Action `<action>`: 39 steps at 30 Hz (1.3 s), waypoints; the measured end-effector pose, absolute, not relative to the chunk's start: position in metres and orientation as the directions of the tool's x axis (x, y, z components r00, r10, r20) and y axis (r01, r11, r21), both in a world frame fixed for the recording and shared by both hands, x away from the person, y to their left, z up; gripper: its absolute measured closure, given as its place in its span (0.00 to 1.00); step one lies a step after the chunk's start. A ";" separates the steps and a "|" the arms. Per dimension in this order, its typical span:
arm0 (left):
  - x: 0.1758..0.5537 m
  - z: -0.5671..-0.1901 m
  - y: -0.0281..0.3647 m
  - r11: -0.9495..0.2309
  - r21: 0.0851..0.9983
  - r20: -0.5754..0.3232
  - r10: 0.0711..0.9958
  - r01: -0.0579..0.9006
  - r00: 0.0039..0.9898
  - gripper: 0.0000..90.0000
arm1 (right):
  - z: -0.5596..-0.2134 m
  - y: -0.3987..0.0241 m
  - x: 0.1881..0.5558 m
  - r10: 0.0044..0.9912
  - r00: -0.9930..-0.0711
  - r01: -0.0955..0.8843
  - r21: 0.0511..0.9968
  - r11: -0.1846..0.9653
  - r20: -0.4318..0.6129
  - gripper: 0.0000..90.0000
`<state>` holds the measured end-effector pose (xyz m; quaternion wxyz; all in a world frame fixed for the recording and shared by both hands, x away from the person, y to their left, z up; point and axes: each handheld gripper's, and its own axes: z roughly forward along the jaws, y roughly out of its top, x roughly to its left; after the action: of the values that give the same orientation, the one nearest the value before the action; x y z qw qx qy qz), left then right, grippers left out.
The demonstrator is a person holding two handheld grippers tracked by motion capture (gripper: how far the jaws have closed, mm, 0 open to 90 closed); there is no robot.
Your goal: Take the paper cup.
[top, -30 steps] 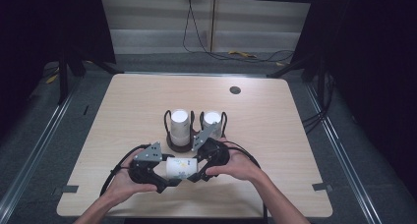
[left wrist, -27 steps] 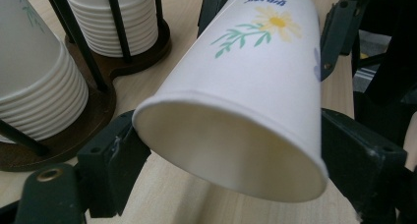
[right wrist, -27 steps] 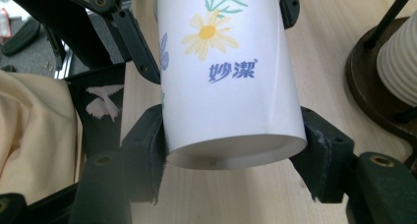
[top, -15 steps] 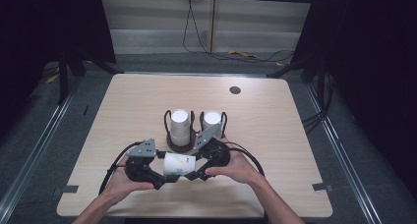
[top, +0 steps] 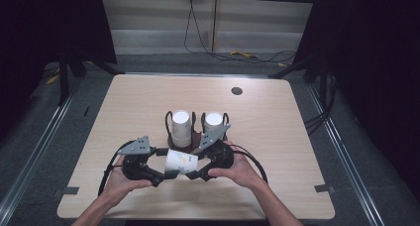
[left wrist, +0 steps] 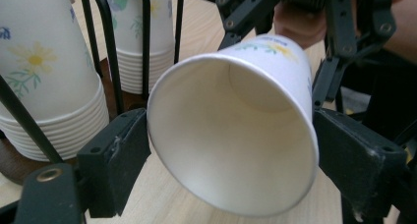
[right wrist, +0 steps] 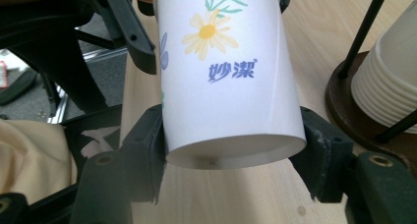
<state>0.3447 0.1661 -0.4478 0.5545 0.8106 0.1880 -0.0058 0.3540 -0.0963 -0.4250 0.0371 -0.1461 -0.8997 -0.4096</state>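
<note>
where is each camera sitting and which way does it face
High view: above the person's side, looking forward and down on the table; forearms, both hands, left gripper and right gripper show.
Left gripper view: on the left gripper, looking into the cup's open mouth; its jaws flank the rim.
Right gripper view: on the right gripper, facing the cup's base and daisy print; its jaws flank the base.
Shared: all see the cup; both gripper views see stacked cups.
</note>
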 end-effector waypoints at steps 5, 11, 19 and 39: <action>0.345 -0.449 0.168 -0.295 0.901 -0.219 0.322 0.318 0.921 0.17 | -0.428 -0.096 0.356 0.246 -0.951 0.300 0.749 0.590 0.187 0.41; 0.346 -0.449 0.169 -0.279 0.901 -0.240 0.315 0.331 0.918 0.17 | -0.433 -0.100 0.355 0.246 -0.946 0.316 0.783 0.536 0.213 0.42; 0.347 -0.449 0.169 -0.257 0.901 -0.265 0.311 0.349 0.913 0.18 | -0.443 -0.103 0.351 0.242 -0.941 0.329 0.802 0.499 0.235 0.41; 0.349 -0.450 0.171 -0.192 0.908 -0.299 0.323 0.371 0.898 0.18 | -0.461 -0.101 0.350 0.243 -0.930 0.352 0.860 0.368 0.277 0.42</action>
<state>0.3495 0.1706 -0.4498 0.5944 0.7719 0.2248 -0.0203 0.3502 -0.1014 -0.4610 0.0513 -0.1802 -0.8255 -0.5324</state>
